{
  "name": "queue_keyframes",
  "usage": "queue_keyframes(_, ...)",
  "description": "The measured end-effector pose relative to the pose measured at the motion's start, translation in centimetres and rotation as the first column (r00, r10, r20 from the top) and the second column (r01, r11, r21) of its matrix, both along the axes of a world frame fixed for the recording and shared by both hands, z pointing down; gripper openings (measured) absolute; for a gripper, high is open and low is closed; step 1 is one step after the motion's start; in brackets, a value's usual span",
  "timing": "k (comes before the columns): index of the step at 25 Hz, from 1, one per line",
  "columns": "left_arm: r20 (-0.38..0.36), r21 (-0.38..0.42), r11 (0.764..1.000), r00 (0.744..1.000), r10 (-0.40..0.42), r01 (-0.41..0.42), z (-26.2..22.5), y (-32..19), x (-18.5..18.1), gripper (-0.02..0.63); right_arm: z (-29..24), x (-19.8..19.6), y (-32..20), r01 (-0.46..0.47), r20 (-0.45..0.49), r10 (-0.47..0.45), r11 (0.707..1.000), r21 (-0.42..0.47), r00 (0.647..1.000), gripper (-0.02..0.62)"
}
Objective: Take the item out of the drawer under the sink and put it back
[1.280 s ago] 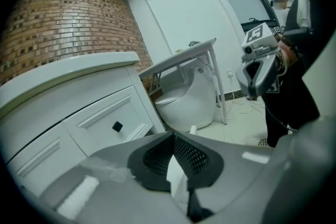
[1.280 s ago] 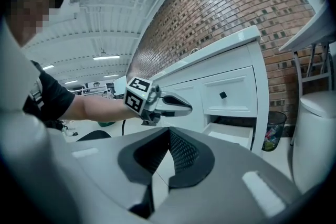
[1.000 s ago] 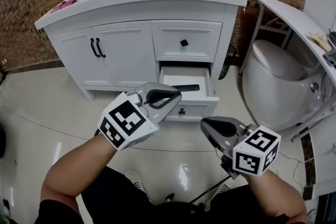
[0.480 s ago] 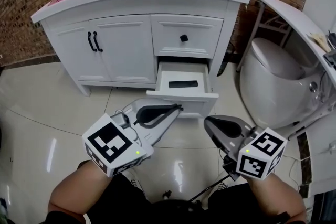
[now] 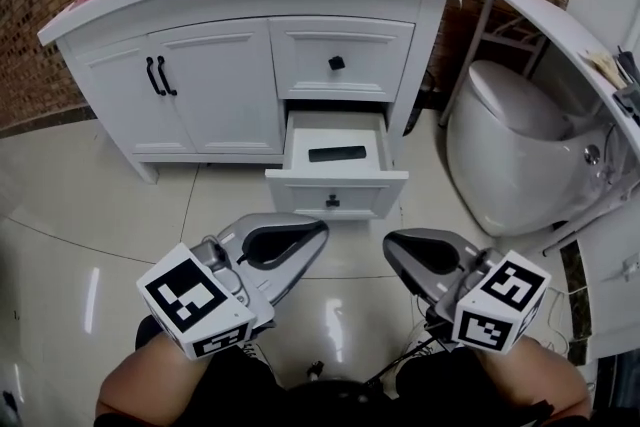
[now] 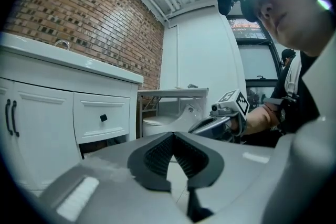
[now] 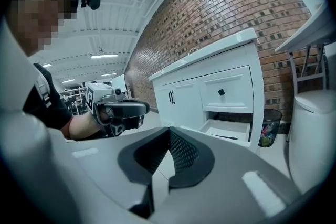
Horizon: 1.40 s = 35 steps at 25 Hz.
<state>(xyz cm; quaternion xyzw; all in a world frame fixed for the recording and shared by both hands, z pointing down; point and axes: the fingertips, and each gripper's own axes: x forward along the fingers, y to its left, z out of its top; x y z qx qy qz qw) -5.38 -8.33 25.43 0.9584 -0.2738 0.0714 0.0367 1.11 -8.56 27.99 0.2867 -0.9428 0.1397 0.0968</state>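
While the black item (image 5: 337, 153) lies flat inside the open drawer (image 5: 300, 193) of the white cabinet (image 5: 215, 85), we hold both grippers low over the floor (image 5: 120, 215), in front of that drawer and well apart from it. Our left gripper (image 5: 322, 227) has its jaws pressed together with nothing between them, and our right gripper (image 5: 390, 240) shows the same: jaws closed and empty. The item sits beyond both sets of tips, touched by neither, near the middle of the drawer's bottom.

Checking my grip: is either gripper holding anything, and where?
Nothing. Left gripper and right gripper are shut and empty; the black item lies in the open drawer.
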Motion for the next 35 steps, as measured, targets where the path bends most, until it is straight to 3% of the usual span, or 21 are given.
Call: queue_keyframes(35, 0.007, -0.005, 1.0, 1.0, -0.002, 0.002, 1.2, 0.6, -0.4, 0.005, 1.1, -0.4, 0.3, 0.005, -0.018, -0.006, 0.999, -0.034, 1.0, 0.002)
